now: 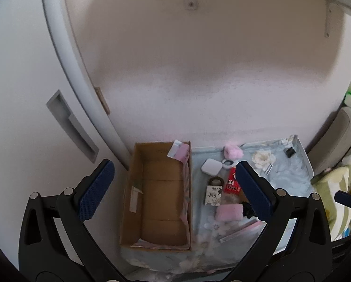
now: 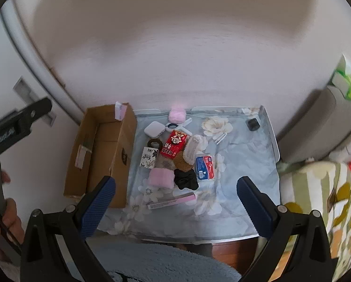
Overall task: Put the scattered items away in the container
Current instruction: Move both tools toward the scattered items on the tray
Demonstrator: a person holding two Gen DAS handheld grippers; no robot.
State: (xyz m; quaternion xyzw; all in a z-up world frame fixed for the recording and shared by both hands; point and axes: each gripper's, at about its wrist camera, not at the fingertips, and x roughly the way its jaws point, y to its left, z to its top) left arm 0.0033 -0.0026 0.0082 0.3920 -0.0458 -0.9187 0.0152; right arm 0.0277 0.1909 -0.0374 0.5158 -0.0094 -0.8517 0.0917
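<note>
Closest in, the right gripper (image 2: 176, 202) hangs over the near edge of the table (image 2: 273, 138), jaws spread wide with nothing between them, tilted steeply down so the whole clutter sits framed between its blue pads. The left gripper (image 1: 173, 188) is just as wide and just as empty, poised over the cardboard box (image 1: 137, 164), and a hand (image 2: 7, 213) shows at the left edge gripping its handle. Both look ready to pick, neither committed.

Just beyond the right fingers lies a long pink tube (image 2: 171, 201), alone on the floral cloth (image 2: 246, 164), an easy first grab, I'd say. Past it the pile bunches: a pink fluffy pad (image 2: 161, 178) touching a black scrunchie (image 2: 186, 179), a blue-labelled clear case (image 2: 205, 166), a red carton (image 2: 174, 144), a small patterned box (image 2: 148, 157). Farther back sit a white case (image 2: 153, 128) and a pink pompom (image 2: 177, 115).

The box stands open beside the pile, hard against its left, so each carry is short. It holds almost nothing yet; tidying looks barely begun.
</note>
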